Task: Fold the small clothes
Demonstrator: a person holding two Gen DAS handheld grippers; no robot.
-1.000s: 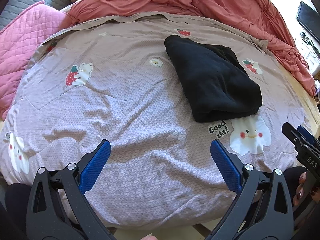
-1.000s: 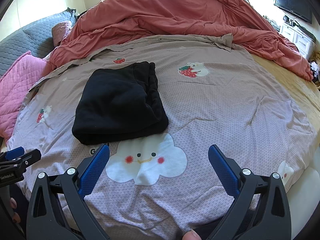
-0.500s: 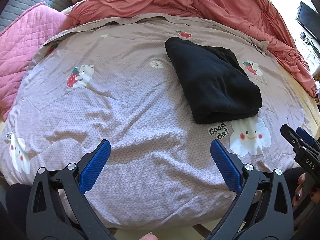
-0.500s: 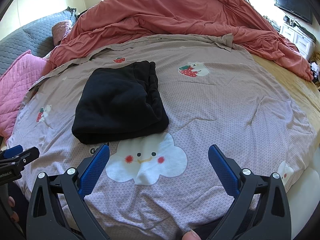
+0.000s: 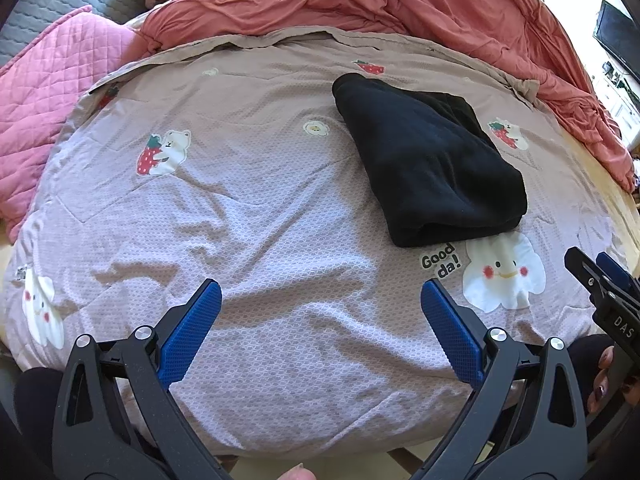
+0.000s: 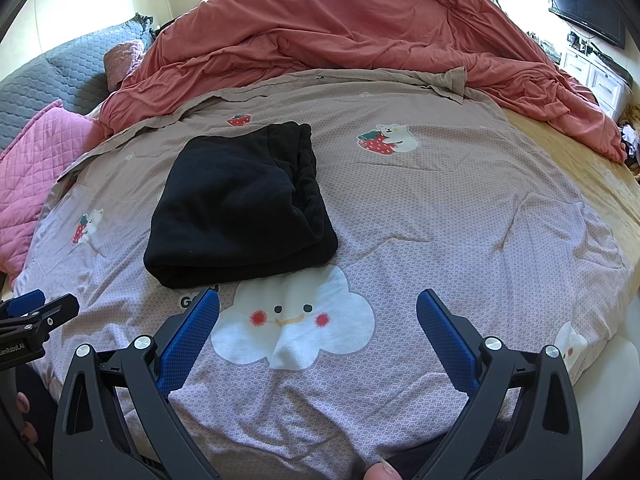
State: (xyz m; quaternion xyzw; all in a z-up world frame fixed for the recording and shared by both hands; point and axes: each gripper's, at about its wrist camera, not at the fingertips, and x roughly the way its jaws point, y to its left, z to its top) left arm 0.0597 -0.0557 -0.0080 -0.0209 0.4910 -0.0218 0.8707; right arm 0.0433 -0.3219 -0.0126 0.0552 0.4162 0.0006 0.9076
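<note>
A black garment lies folded into a thick rectangle on the mauve printed bedspread, just behind the white cloud print. My left gripper hangs open over the bedspread's near edge, left of and nearer than the garment, with nothing between its blue pads. My right gripper is open too, above the cloud print, just in front of the garment's near fold. Each gripper shows at the edge of the other's view.
A rumpled coral duvet is heaped across the back of the bed. Pink quilted pillows and a grey one lie at the left. A television and white drawers stand at the far right. Bare yellow mattress shows right of the bedspread.
Both grippers stay open and almost still. The views have drifted very slightly; the folded garment has not moved.
</note>
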